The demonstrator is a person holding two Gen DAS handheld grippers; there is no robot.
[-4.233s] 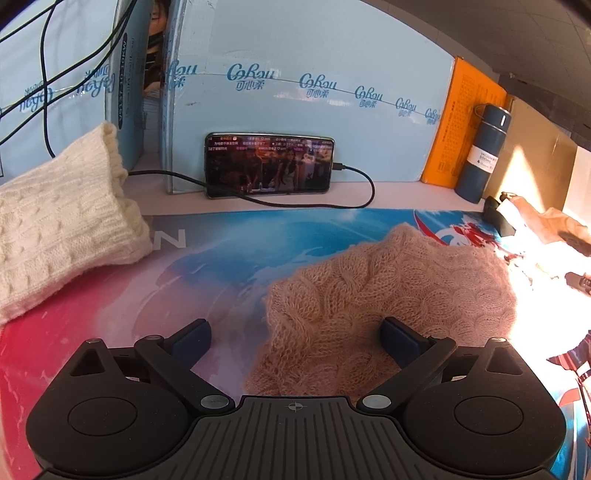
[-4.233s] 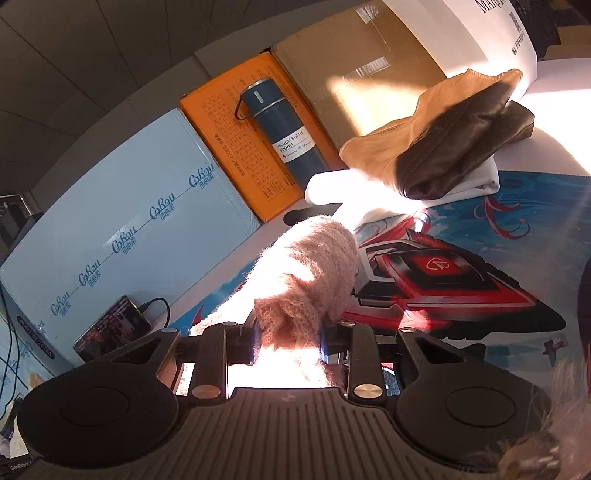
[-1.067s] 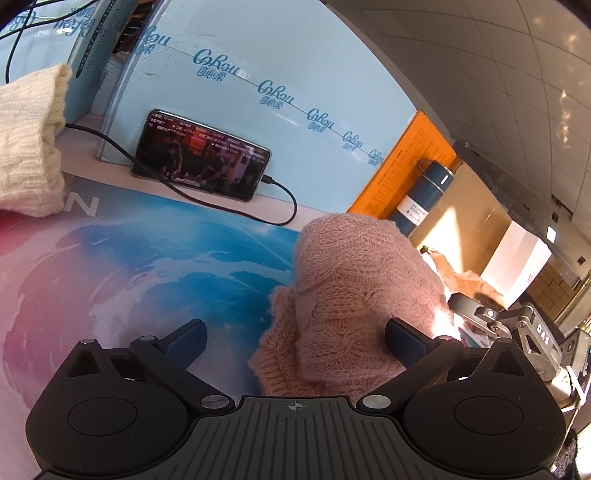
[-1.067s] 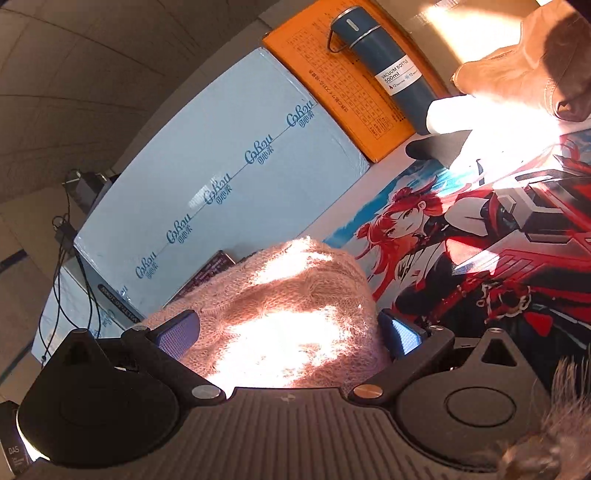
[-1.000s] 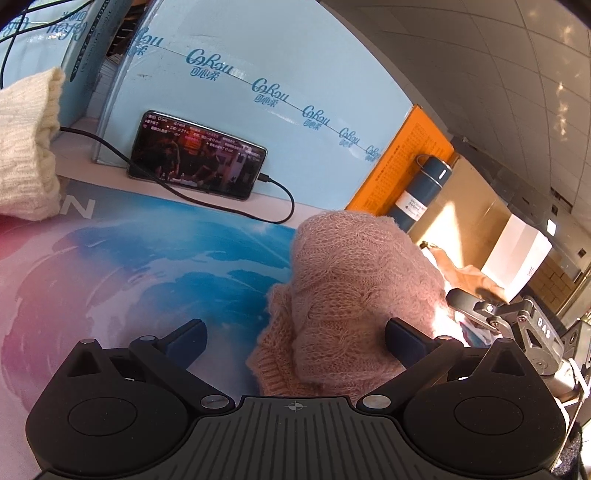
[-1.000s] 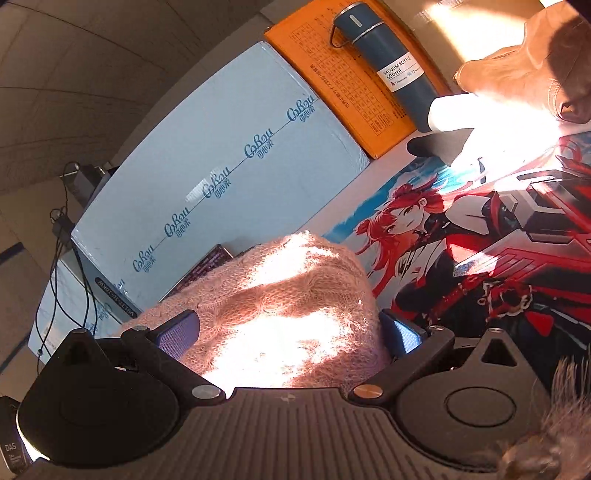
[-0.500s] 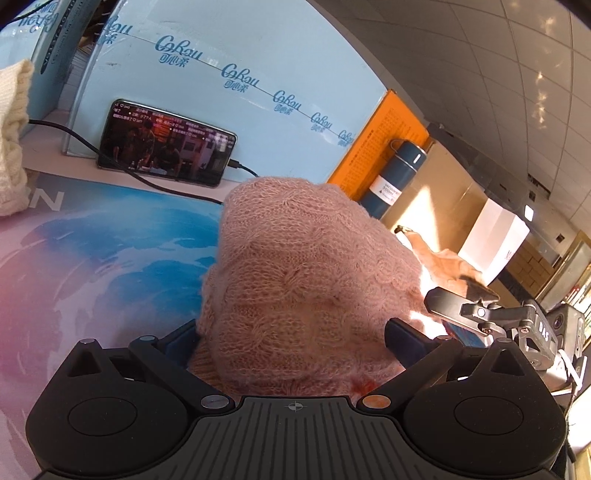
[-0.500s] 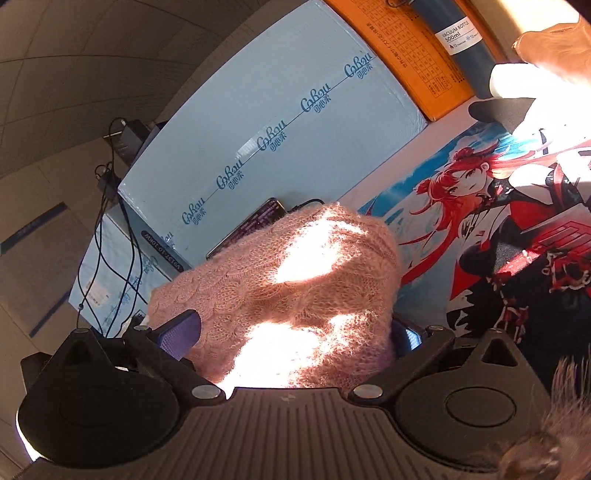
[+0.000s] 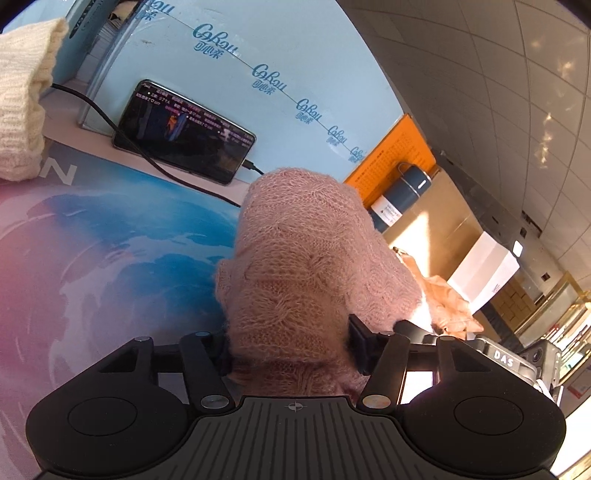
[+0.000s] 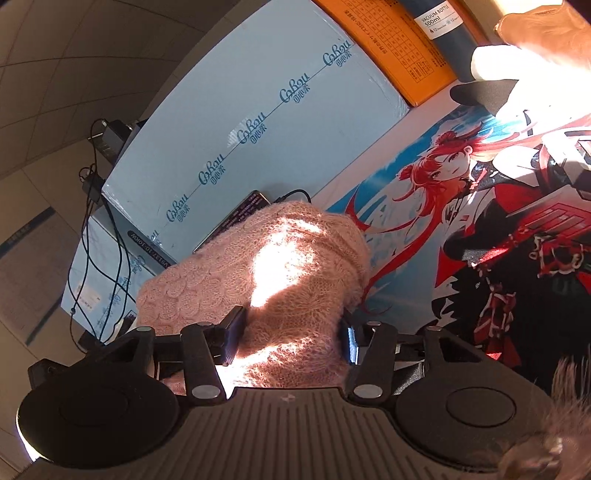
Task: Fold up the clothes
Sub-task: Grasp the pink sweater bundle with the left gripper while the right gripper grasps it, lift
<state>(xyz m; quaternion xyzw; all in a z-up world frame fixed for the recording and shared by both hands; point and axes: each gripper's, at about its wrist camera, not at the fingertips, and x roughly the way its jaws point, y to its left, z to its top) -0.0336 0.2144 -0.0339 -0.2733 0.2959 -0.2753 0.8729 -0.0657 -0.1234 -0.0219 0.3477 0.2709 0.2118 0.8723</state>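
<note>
Both tools closing on the pink sweater (image 9: pixel 314 266), bunched on the printed mat (image 9: pixel 110 236) in front of the phone (image 9: pixel 184 133).

Your left tool (image 9: pixel 290 349) and right tool (image 10: pixel 291 338) each have knit between the jaws, pads already pressing. Take a full bite at each end, then lift level and evenly; loose cable-knit will likely sag or slip.

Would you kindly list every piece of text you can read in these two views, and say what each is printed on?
"VACUUM BOTTLE 500ml": label on the blue bottle.
"DAS": plate on the other gripper, left wrist view.
"N": corner of the printed mat.
Blue script logo on the light-blue box: not legible.
Phone screen and orange box print: too small.
</note>
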